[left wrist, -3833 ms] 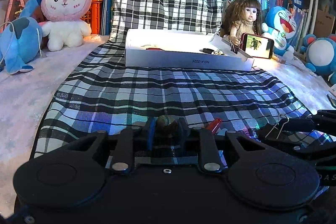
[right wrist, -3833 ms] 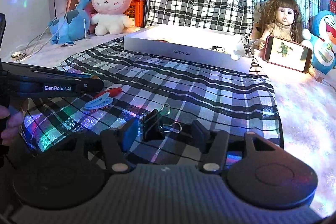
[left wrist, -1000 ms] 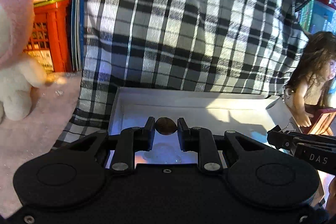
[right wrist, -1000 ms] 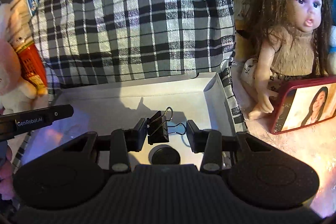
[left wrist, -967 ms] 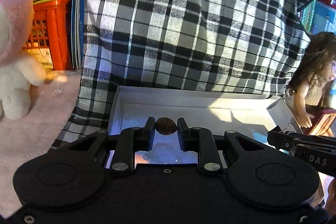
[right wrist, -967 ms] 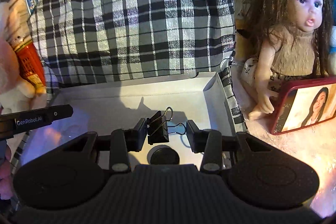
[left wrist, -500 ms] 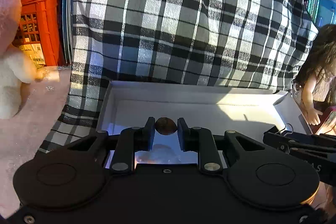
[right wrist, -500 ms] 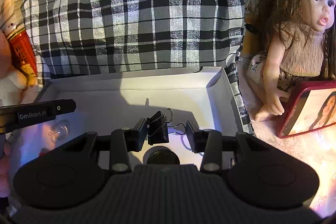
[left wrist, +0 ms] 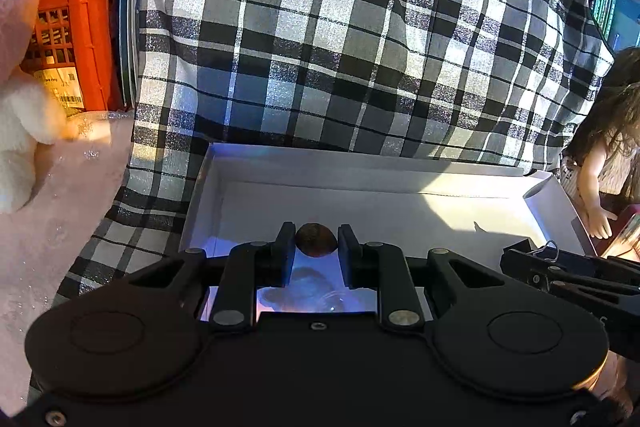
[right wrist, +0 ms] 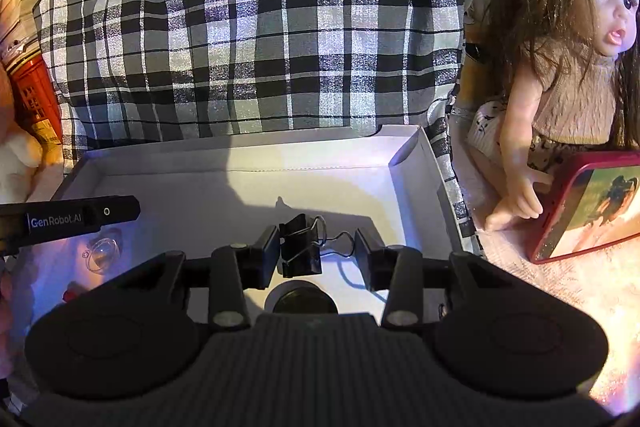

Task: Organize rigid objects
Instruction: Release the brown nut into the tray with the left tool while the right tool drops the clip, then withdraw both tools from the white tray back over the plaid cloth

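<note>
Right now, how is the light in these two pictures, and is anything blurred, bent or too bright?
Left wrist view: sharp; strong light on the white box floor, a dark shadow across its back wall, and a bluish glow under the nut. Right wrist view: the fisheye bends the plaid cloth; overexposed glare at the lower right by the red phone; the binder clip casts a shadow.

Both grippers (left wrist: pixel 316 247) (right wrist: pixel 316 247) clamped, angled downward

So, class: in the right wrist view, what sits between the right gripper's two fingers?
A black binder clip, its wire handles reaching toward the right finger, held above the white box.
</note>
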Demonstrator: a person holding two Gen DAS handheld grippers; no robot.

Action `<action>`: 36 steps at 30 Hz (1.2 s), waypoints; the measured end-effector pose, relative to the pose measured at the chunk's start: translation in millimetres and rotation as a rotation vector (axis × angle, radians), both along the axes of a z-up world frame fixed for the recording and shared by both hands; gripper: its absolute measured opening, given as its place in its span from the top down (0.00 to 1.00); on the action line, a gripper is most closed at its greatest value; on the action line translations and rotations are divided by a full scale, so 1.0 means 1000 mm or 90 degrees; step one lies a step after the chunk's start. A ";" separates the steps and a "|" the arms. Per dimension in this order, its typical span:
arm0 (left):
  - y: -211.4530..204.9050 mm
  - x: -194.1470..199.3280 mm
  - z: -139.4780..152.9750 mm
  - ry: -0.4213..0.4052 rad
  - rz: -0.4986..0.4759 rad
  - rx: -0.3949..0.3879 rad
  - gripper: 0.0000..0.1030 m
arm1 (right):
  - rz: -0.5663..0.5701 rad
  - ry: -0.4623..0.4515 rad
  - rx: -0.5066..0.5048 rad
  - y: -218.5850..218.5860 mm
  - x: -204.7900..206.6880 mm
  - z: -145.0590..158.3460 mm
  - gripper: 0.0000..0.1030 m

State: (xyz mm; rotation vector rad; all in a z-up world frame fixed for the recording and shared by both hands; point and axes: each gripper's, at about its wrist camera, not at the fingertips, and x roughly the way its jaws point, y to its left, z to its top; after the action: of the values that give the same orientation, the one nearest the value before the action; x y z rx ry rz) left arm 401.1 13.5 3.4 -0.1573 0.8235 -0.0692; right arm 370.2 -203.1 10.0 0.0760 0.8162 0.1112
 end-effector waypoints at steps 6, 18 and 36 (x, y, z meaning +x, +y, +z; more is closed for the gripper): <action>0.000 -0.010 0.006 -0.013 0.001 0.015 0.60 | -0.004 -0.012 0.005 -0.001 -0.005 0.005 0.41; 0.011 -0.072 0.047 -0.081 0.008 0.047 0.35 | 0.018 -0.077 0.016 -0.001 -0.055 0.044 0.28; 0.011 -0.231 0.072 -0.160 -0.017 0.028 0.19 | 0.132 -0.183 -0.005 0.012 -0.204 0.066 0.15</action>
State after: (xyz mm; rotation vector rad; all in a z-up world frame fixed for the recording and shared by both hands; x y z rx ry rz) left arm 169.8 24.1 75.3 -0.0935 0.5763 -0.0943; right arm 165.7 -191.3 76.5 -0.0326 0.5348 0.3073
